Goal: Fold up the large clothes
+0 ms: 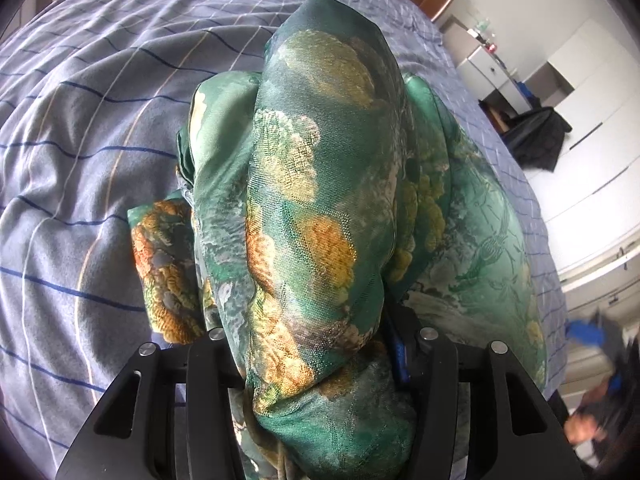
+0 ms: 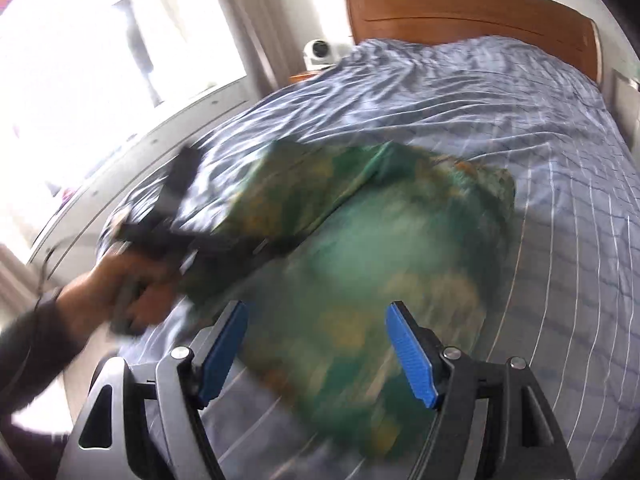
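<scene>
1. Two grippers work over one green flowered garment (image 2: pixel 400 240), which lies on the striped bed cover (image 2: pixel 520 120), near the middle of the bed.
2. On the left of the right wrist view, a hand (image 2: pixel 132 288) holds the left gripper (image 1: pixel 316 344) low, close to the near left edge of the cloth. This part of the picture is blurred.
3. In the left wrist view, a thick bunch of the garment (image 1: pixel 320 200) runs between the two jaws and rises in front of the camera. The jaws look closed on it, though the cloth hides the pads. I judge the fabric is lifted this way so that one side can be carried over the rest.
4. Further right, the right gripper (image 2: pixel 316 344) stands wide open with nothing in it. Its blue pads (image 2: pixel 408 348) hover above the near end of the garment, probably ready to take another edge.
5. At the far right is the wooden headboard (image 2: pixel 480 16), well apart from the cloth.
</scene>
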Action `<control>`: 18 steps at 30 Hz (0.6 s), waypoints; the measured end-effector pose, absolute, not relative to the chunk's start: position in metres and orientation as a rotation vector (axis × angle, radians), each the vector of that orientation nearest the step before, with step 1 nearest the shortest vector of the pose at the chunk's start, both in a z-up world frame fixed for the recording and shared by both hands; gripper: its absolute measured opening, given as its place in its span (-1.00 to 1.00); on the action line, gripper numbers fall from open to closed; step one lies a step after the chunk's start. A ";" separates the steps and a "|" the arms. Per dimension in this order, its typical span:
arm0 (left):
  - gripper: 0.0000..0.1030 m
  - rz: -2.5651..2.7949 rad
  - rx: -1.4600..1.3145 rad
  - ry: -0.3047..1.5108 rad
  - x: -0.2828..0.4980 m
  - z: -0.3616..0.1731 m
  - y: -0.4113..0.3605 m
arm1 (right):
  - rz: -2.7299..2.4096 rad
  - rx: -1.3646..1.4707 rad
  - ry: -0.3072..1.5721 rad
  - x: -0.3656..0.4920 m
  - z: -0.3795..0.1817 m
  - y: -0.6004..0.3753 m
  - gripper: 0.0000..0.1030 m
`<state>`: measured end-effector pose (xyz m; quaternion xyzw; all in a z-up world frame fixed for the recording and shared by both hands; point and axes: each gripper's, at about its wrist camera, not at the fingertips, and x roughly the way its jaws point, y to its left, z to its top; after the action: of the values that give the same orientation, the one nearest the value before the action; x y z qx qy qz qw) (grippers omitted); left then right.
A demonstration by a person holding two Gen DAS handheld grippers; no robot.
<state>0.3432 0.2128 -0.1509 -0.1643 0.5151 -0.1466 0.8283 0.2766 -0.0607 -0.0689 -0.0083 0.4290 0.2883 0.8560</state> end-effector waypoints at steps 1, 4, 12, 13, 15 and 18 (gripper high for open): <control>0.03 -0.312 -0.349 1.094 0.343 -0.151 0.214 | 0.617 -0.028 0.891 0.266 -0.072 -0.060 0.43; 0.04 -0.312 -0.347 1.094 0.344 -0.151 0.214 | 0.580 -0.076 0.918 0.255 -0.098 -0.053 0.43; 0.06 -0.296 -0.342 1.091 0.344 -0.150 0.207 | 0.492 -0.103 0.929 0.270 -0.151 -0.042 0.57; 0.06 -0.294 -0.344 1.089 0.344 -0.150 0.207 | 0.497 -0.095 0.933 0.270 -0.152 -0.042 0.60; 0.07 -0.291 -0.345 1.085 0.343 -0.151 0.207 | 0.508 -0.100 0.940 0.271 -0.154 -0.040 0.65; 0.07 -0.294 -0.348 1.085 0.342 -0.152 0.207 | 0.505 -0.132 0.926 0.264 -0.138 -0.038 0.65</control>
<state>0.3418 0.2074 -0.1516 -0.1640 0.5119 -0.1387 0.8318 0.2642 -0.0381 -0.1379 -0.0630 0.4416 0.2410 0.8620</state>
